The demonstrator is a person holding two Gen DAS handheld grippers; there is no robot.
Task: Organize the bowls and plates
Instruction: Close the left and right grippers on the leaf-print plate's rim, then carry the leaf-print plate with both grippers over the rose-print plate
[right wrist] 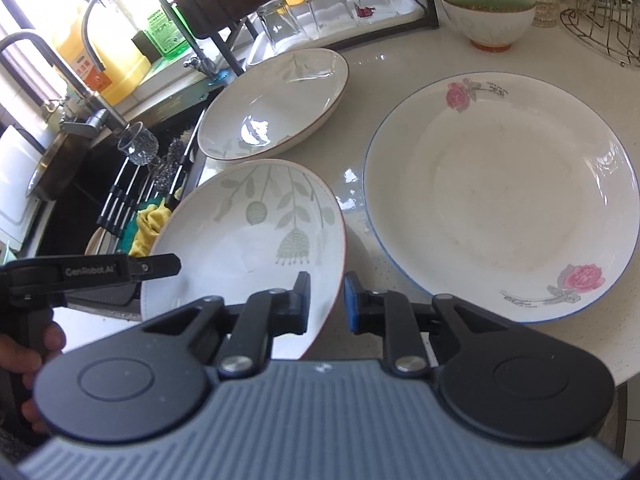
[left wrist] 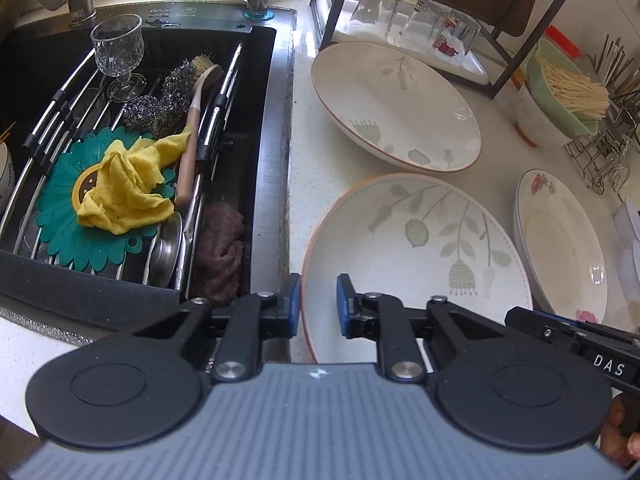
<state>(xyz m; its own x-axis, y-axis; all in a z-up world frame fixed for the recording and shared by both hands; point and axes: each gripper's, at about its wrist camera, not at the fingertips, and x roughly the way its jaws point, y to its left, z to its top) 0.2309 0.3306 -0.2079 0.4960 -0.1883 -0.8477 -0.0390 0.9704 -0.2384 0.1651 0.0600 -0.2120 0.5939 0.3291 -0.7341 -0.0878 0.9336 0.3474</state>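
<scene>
A white leaf-patterned plate [left wrist: 416,252] with an orange rim sits on the counter nearest me; it also shows in the right wrist view [right wrist: 248,240]. My left gripper [left wrist: 318,304] straddles its left rim, jaws a little apart, not pressed on it. My right gripper [right wrist: 327,300] straddles its right rim, jaws also apart. A second leaf-patterned plate [left wrist: 396,104] [right wrist: 276,104] lies behind. A rose-patterned plate [left wrist: 560,240] [right wrist: 500,200] lies to the right.
A black sink [left wrist: 264,128] on the left holds a rack with a wine glass [left wrist: 118,52], scourers, a brush and a yellow cloth [left wrist: 128,184]. Upturned glasses [left wrist: 416,16] stand on a shelf tray. A green bowl of sticks [left wrist: 568,92] and a wire rack [left wrist: 608,148] stand at right.
</scene>
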